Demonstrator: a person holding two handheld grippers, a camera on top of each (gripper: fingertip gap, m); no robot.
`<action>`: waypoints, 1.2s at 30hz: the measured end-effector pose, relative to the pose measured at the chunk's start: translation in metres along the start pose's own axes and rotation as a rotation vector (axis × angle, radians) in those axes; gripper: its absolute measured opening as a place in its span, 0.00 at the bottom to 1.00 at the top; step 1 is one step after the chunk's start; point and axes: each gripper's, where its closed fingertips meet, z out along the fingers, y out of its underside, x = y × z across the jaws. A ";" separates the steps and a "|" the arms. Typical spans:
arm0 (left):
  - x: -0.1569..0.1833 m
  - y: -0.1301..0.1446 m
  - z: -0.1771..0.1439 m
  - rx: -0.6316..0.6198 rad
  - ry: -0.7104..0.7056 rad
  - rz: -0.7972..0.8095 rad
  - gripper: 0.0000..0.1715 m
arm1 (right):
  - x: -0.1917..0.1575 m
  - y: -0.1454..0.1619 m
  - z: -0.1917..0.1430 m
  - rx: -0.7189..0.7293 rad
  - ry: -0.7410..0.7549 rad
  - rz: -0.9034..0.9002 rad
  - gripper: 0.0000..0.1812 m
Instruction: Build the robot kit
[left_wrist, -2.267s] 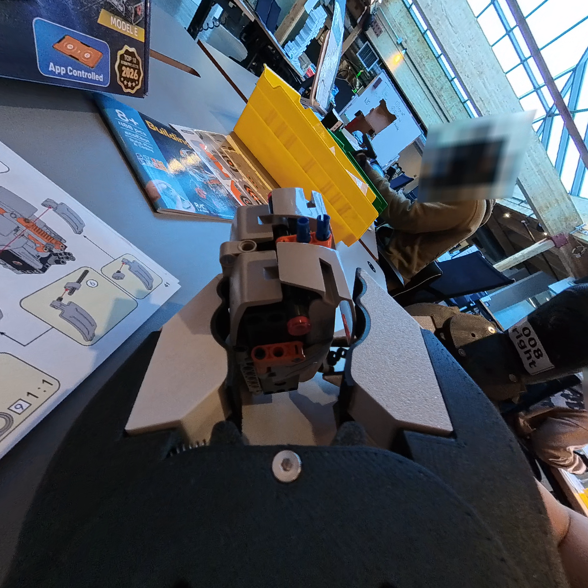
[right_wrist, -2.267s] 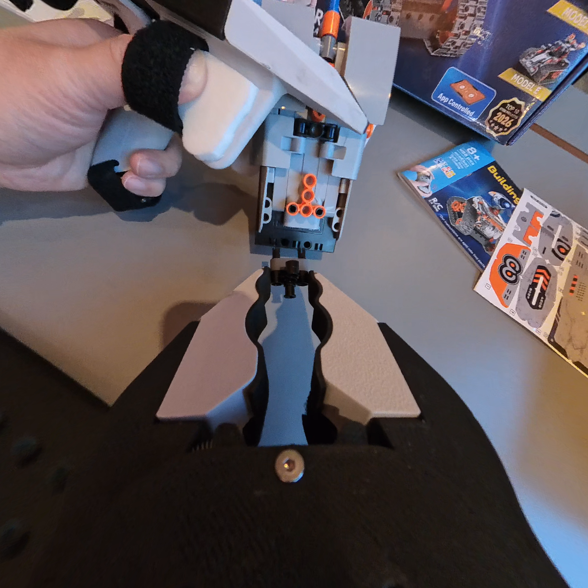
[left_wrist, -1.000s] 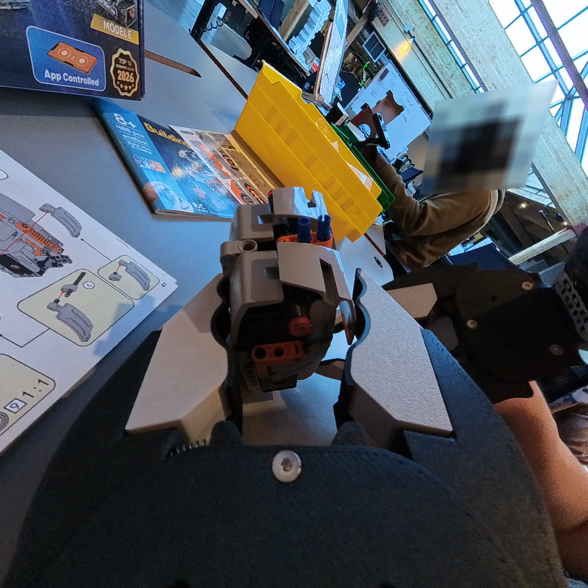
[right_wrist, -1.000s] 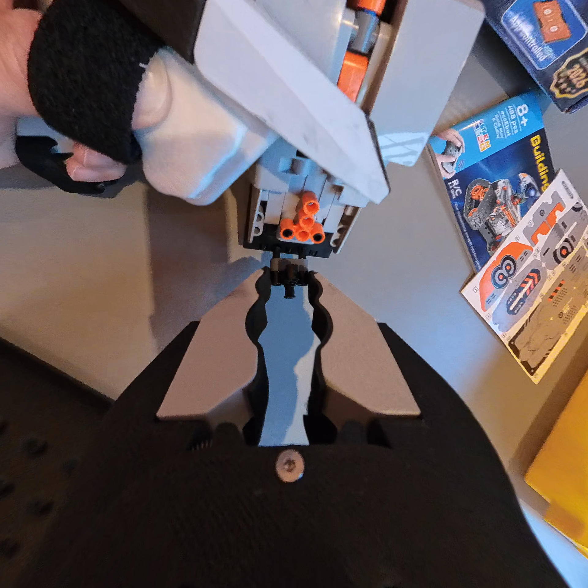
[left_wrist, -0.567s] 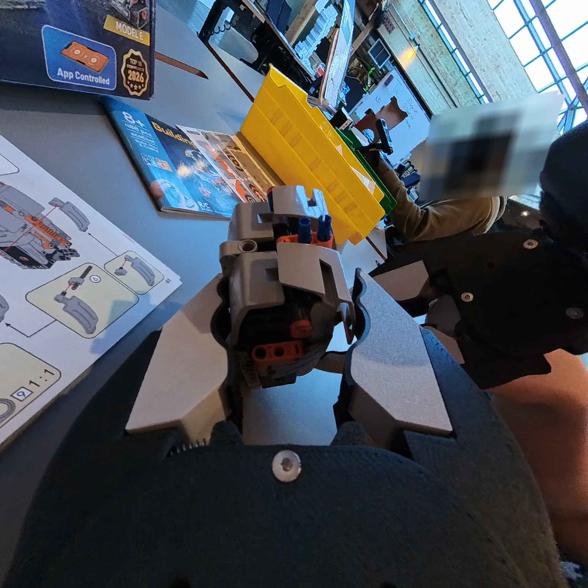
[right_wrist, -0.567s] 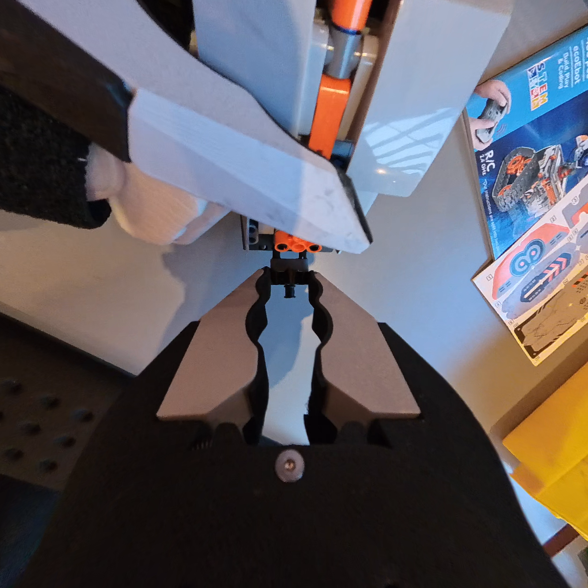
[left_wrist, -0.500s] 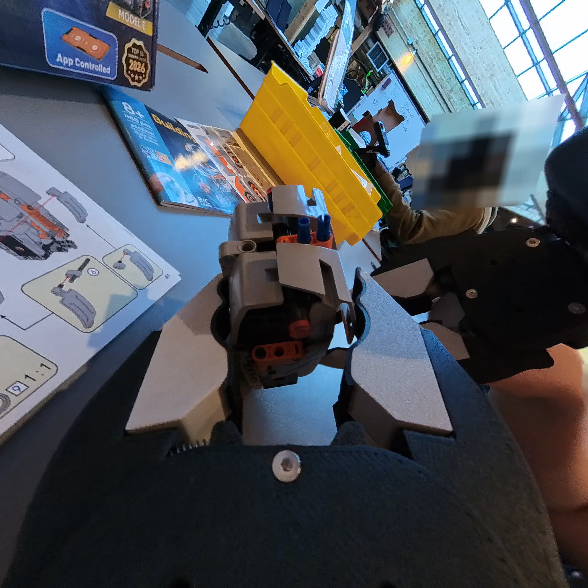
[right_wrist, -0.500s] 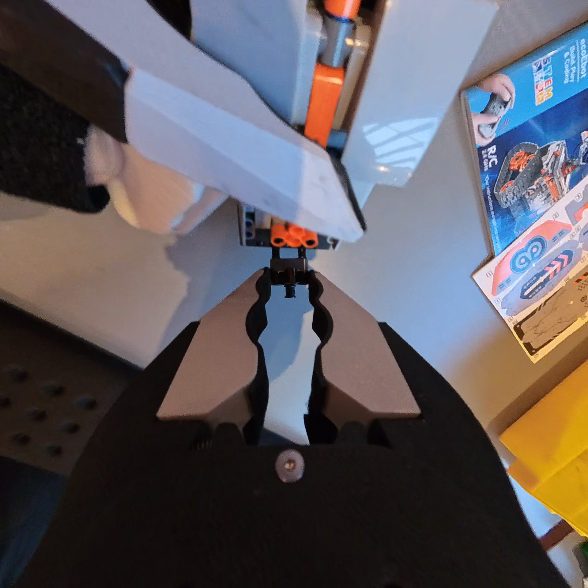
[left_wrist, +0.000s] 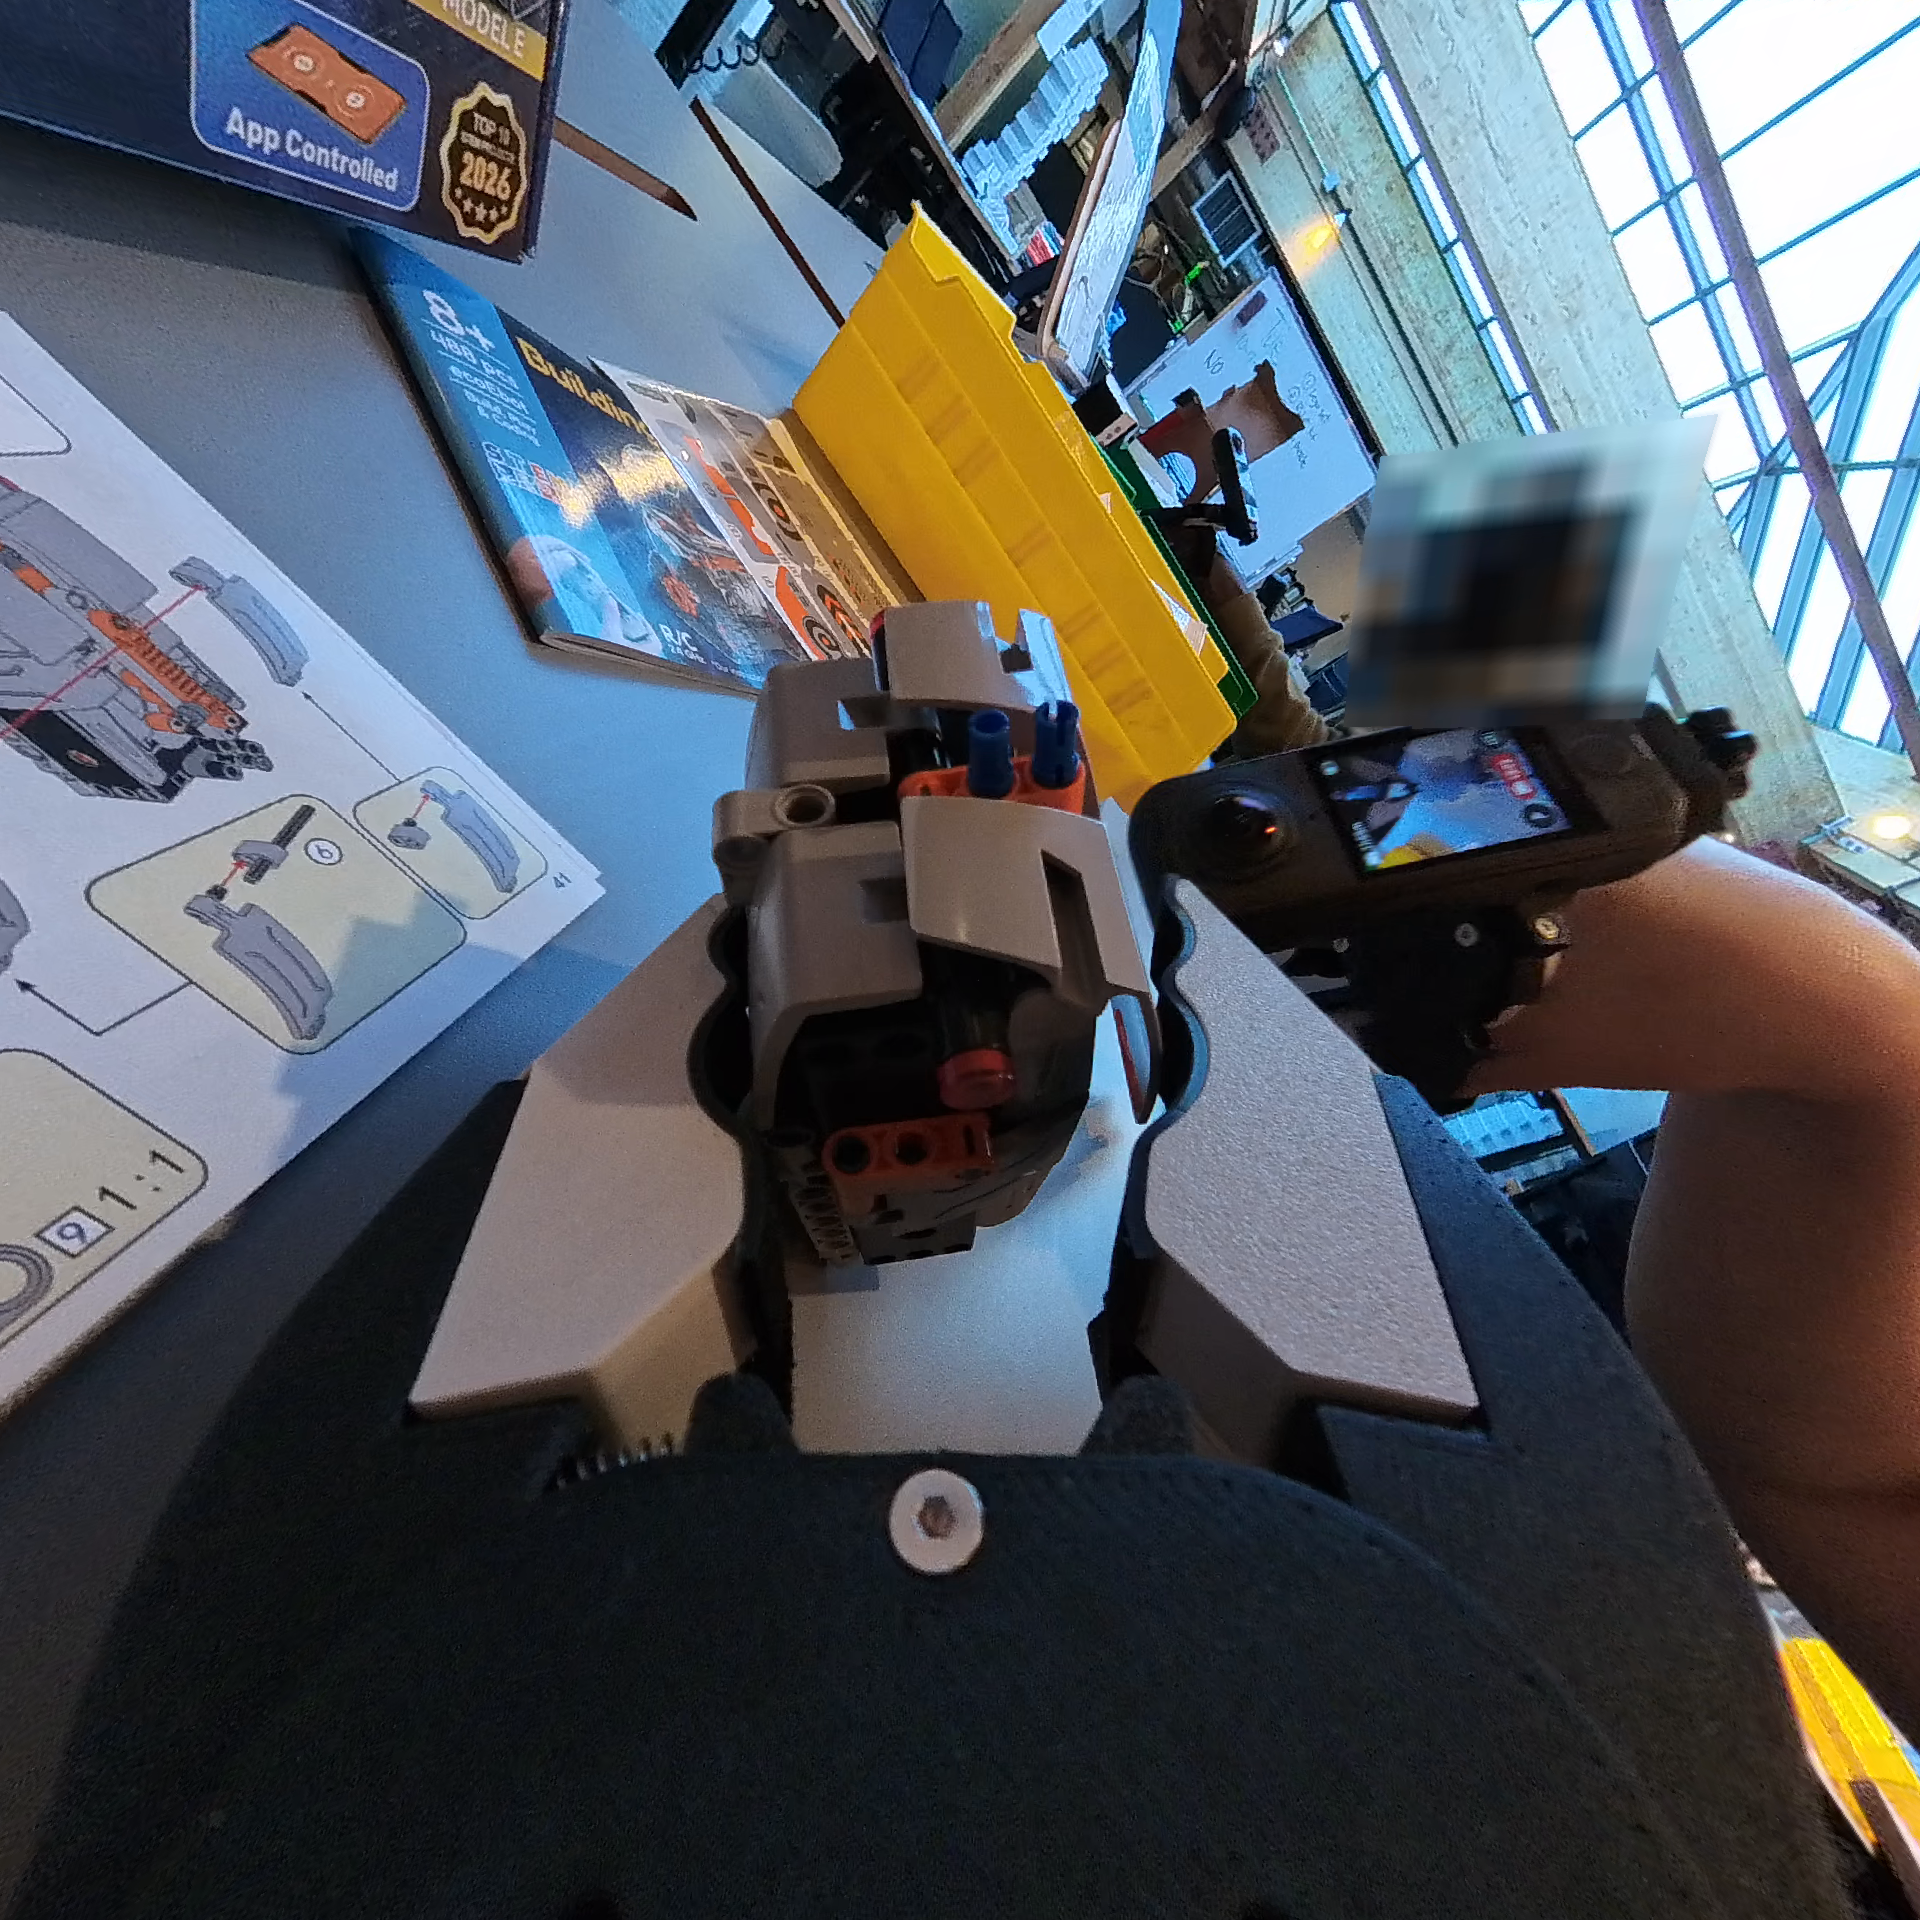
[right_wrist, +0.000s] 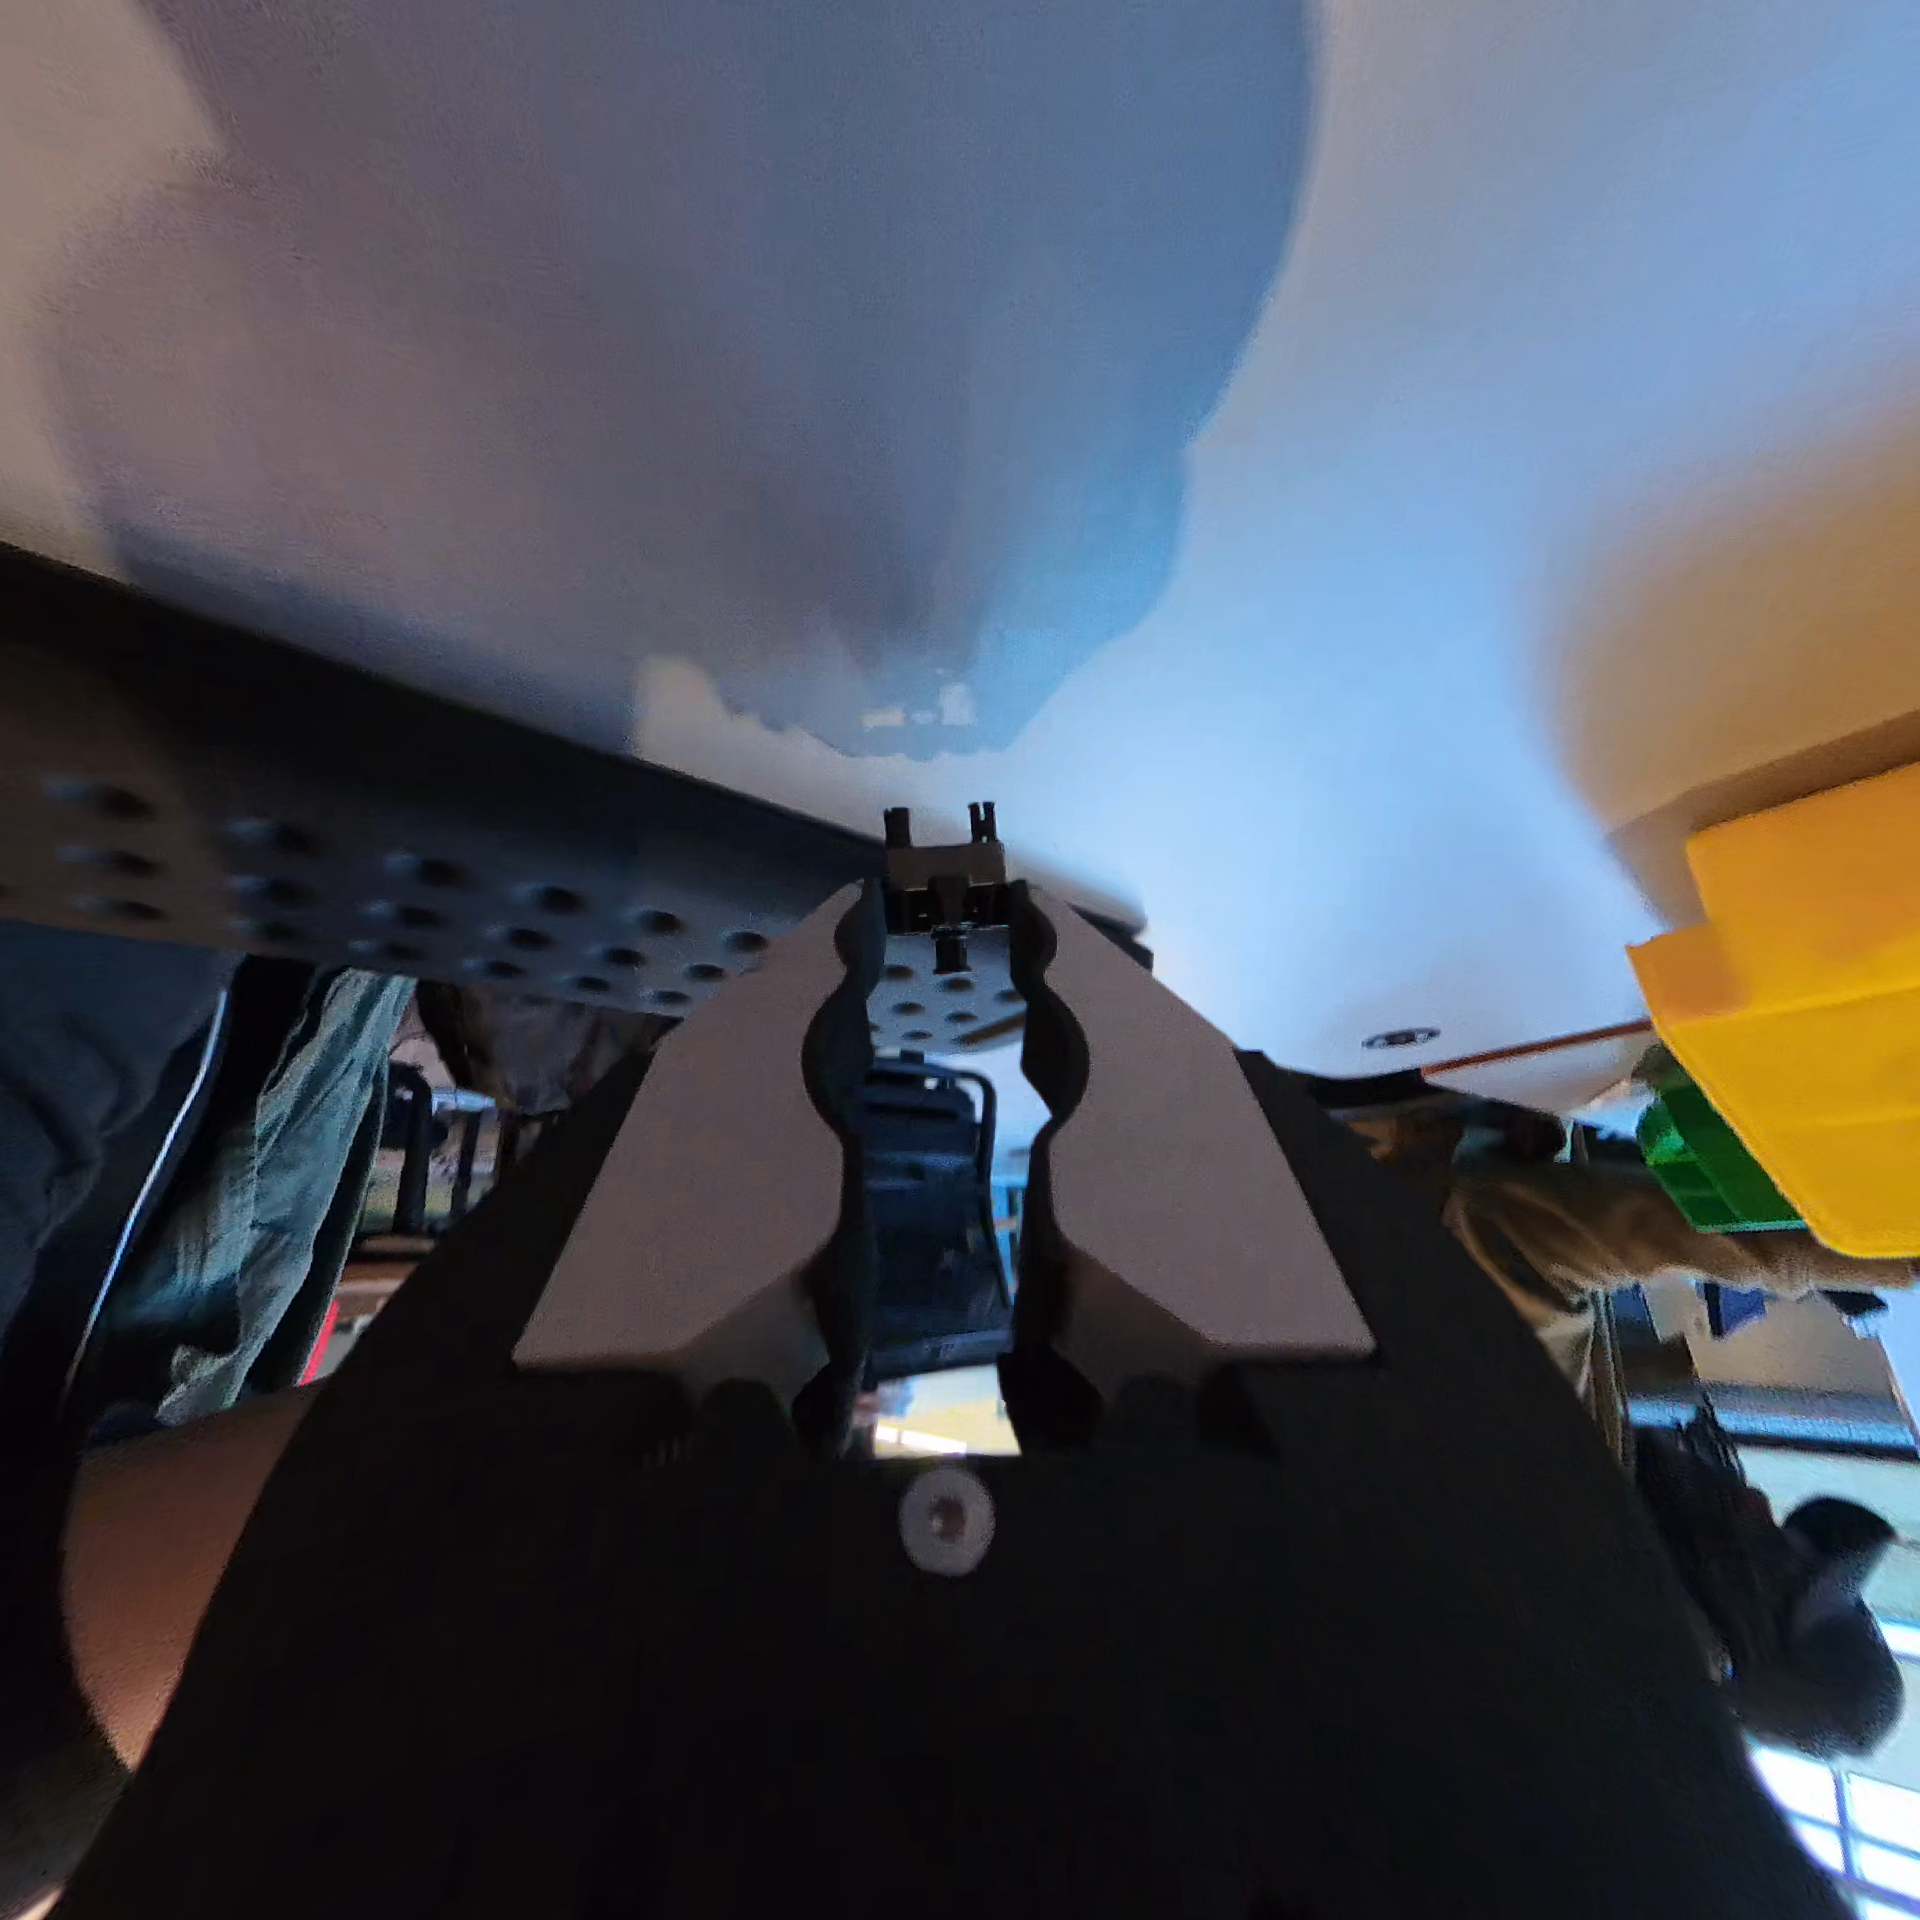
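Observation:
My left gripper (left_wrist: 940, 935) is shut on a grey brick model (left_wrist: 914, 935) with orange and blue pins, held above the grey table (left_wrist: 343, 416). My right gripper (right_wrist: 943, 894) is shut on a small dark connector piece (right_wrist: 943, 868) with two pins at its tip. In the right wrist view it points at the table's edge, and the picture is blurred. The right gripper's camera body (left_wrist: 1455, 821) and the hand holding it show at the right of the left wrist view, close beside the model.
An open instruction sheet (left_wrist: 208, 831) lies at the left. A blue booklet (left_wrist: 582, 499) and a sticker sheet lie beyond the model. A dark box (left_wrist: 312, 104) stands at the far left. A yellow bin (left_wrist: 1018, 520) (right_wrist: 1818, 987) and a green bin (right_wrist: 1704, 1164) stand at the back. A person sits behind. Left tips to right tips: about 20 cm.
My right gripper has swung away from the underside of the model and turned toward the table's edge, still holding the connector. My left gripper has held the model steady.

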 end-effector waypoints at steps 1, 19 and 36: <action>0.000 0.000 0.000 0.000 0.000 -0.004 0.43 | 0.000 0.004 0.003 -0.033 -0.009 0.008 0.12; -0.001 0.000 -0.001 0.002 0.004 -0.019 0.43 | 0.004 0.006 0.030 -0.158 -0.039 0.014 0.12; 0.001 0.002 0.001 -0.009 0.019 -0.026 0.44 | 0.019 0.006 0.026 0.589 -0.038 -0.069 0.16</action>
